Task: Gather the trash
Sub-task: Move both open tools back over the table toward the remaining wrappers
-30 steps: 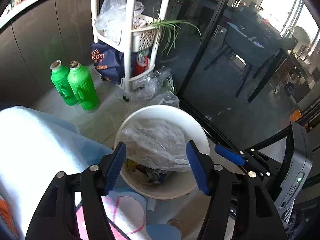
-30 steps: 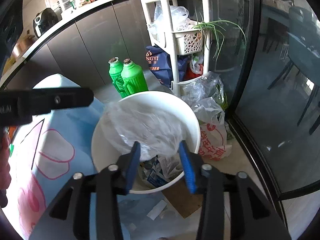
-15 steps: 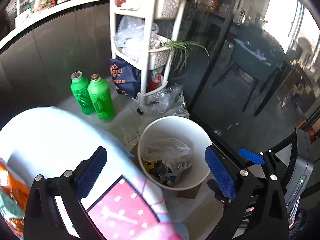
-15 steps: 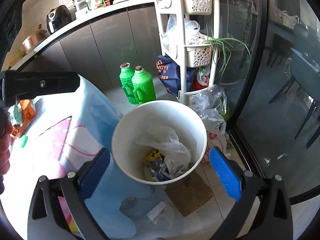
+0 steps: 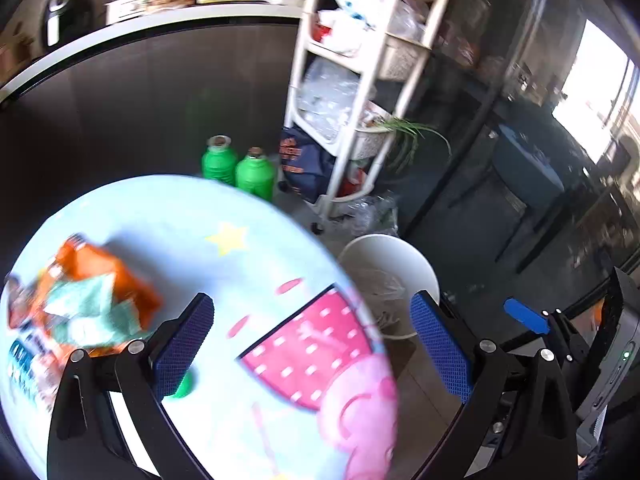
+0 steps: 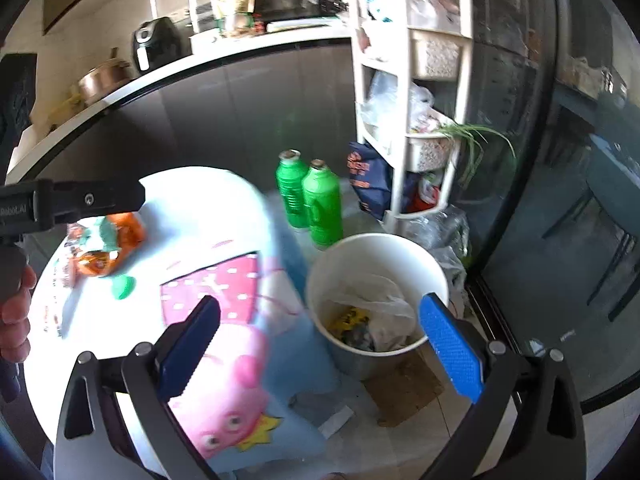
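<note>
A white trash bucket stands on the floor beside the round table, holding a clear plastic bag and scraps; it also shows in the left wrist view. Orange and green snack wrappers lie on the table's cartoon cloth, also seen in the right wrist view. A small green cap lies near them. My left gripper is open and empty above the table. My right gripper is open and empty, above the table edge and the bucket.
Two green bottles stand on the floor behind the bucket. A white shelf cart with bags stands by a glass door. Flat cardboard and paper scraps lie on the floor beside the bucket. A dark counter runs behind.
Both grippers opened wide, let go of the plastic bag into the bucket, then rose and swung left over the table. The wrappers have come into view.
</note>
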`<state>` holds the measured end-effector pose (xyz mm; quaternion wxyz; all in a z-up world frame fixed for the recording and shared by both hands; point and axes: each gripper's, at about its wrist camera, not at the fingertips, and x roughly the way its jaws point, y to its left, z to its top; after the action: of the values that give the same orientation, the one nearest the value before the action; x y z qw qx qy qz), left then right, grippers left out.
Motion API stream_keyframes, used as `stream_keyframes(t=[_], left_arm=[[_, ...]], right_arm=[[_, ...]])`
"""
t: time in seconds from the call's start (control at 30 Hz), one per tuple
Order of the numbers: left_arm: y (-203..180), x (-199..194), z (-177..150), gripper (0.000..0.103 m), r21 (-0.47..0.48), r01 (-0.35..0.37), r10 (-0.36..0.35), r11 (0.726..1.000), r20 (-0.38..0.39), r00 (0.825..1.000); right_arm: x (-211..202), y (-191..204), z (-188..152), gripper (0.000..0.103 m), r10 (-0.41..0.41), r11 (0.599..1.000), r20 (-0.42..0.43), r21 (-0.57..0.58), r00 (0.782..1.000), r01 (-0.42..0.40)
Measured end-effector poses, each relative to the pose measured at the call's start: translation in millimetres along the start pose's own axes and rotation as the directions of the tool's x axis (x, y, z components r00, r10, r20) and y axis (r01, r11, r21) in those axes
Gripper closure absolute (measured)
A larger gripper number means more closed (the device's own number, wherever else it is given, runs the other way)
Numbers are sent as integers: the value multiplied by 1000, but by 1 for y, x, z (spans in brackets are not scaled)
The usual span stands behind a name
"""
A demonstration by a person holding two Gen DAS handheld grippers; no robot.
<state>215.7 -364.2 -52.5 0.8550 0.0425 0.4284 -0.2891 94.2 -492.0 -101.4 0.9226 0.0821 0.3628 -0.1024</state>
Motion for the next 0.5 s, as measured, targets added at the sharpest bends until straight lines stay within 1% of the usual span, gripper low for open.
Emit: stream_keyframes(t=[0.1, 0.17, 0.27, 0.33, 0.5], left_arm=[[26, -25, -14, 8, -43, -15, 16, 999, 28, 999], [46, -40, -22, 8, -67, -36, 39, 997, 45, 998], [77, -64, -36, 8, -90, -76, 82, 993, 64, 995], [96, -77, -44, 8, -108, -102, 109, 989, 68, 992], [156, -108, -62, 8, -140, -176, 185, 975, 58, 981]], right_arm=[[-11, 26, 3, 3, 7, 999, 12, -43, 1000, -7], [-15, 39, 4, 3, 22, 998, 14, -62, 1000, -21], [-17, 69, 7, 3, 62, 994, 10, -89, 998, -60], [-16, 86, 7, 3, 88, 990, 1, -111, 996, -87], [-2, 138, 10, 3, 155, 971, -37, -176, 987, -159]])
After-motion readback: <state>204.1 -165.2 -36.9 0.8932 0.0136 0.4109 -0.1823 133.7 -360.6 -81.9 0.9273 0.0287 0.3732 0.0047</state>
